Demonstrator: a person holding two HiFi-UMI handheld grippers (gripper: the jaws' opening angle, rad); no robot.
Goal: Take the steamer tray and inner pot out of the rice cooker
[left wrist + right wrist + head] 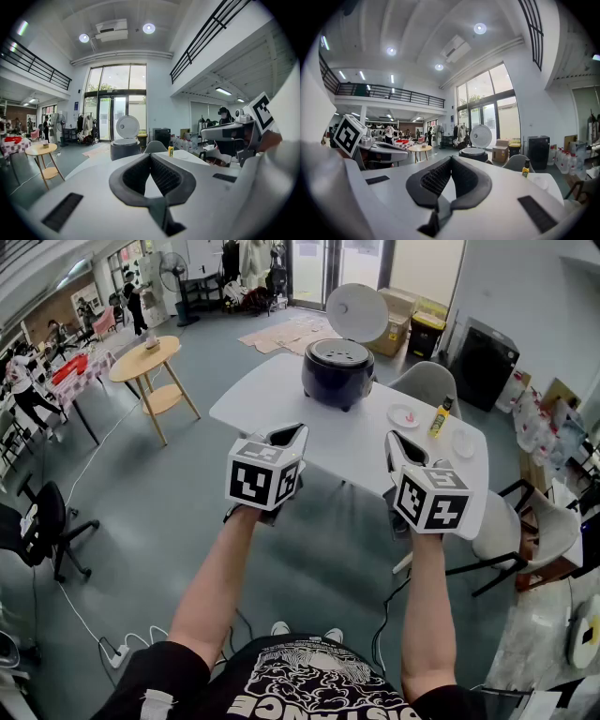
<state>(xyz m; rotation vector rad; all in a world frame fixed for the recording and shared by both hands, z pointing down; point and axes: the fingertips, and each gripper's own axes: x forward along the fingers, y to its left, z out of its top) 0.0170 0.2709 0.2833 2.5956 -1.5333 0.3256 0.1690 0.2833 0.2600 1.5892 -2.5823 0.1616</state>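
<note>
Left gripper (289, 437), right gripper (397, 442): jaws closed, empty, level.

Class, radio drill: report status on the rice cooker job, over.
Left gripper shut, empty; right gripper same. Rice cooker on table ahead, lid up, steamer tray inside. Nothing in the way.

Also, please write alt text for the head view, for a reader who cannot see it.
A person holds the left gripper and right gripper, both shut and empty, facing a white table bearing a dark rice cooker with its lid open.
</note>
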